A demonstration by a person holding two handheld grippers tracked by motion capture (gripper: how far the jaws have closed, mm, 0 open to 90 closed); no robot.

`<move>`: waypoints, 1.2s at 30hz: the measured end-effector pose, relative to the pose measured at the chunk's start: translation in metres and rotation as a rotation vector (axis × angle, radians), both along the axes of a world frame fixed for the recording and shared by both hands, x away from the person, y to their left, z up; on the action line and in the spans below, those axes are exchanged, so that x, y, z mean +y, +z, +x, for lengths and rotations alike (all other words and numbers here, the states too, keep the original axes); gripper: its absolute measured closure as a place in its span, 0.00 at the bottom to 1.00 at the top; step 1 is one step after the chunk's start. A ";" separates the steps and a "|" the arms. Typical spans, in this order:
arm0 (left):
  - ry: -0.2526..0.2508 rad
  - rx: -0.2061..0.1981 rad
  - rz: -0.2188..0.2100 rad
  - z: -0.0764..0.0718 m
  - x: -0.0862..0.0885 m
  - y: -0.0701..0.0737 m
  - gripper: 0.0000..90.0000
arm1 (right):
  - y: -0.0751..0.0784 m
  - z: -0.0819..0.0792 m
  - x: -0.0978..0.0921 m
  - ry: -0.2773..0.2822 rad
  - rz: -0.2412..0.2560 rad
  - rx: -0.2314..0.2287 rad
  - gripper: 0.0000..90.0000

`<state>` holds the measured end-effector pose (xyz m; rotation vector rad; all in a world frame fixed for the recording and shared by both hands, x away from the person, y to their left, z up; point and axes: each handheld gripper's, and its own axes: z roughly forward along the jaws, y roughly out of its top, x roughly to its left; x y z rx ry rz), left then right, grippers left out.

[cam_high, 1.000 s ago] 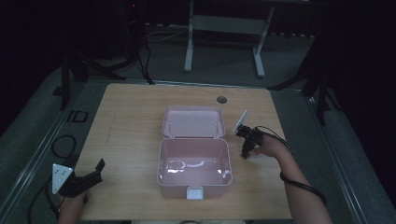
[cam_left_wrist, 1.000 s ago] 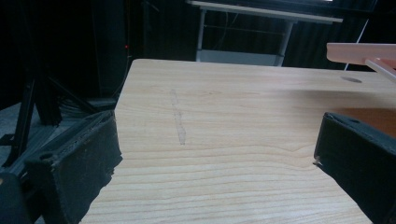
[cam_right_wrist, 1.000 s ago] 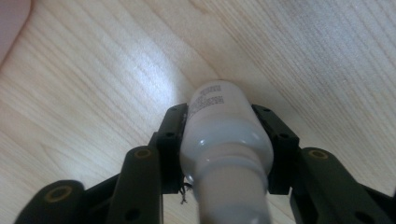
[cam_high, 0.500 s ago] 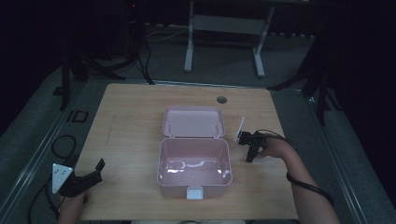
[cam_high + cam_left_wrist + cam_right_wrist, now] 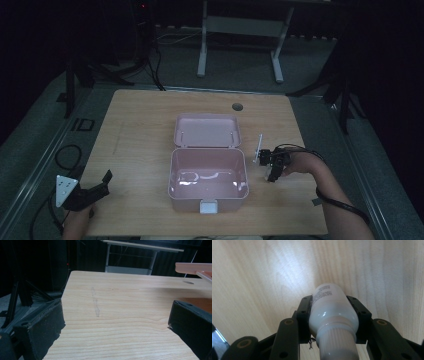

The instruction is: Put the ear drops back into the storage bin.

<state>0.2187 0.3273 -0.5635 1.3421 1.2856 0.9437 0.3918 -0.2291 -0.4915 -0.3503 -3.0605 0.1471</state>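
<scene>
Right gripper [image 5: 273,167] clamped on a small white bottle [image 5: 332,310], jaws pressing its flanks just below the ribbed cap, bottle's long axis running straight along the jaws with its base pointing at the tabletop [image 5: 140,130]. Held just off the right wall of the open pink box [image 5: 207,175], lid laid flat behind. So the key relation: box cavity directly to the left of the bottle, close by, nothing between them but the rim. Probably a short carry leftward over that wall, then a lowering in. Thin white stick [image 5: 258,147] lying on the wood just beyond the gripper. Left gripper [image 5: 95,187] spread wide, gripping nothing, parked near the front left corner, well apart from the box — clearly the farther hand.
</scene>
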 end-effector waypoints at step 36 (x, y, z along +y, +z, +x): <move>0.003 0.007 -0.004 0.000 0.000 0.000 0.00 | 0.000 -0.051 -0.003 0.294 -0.061 0.019 0.66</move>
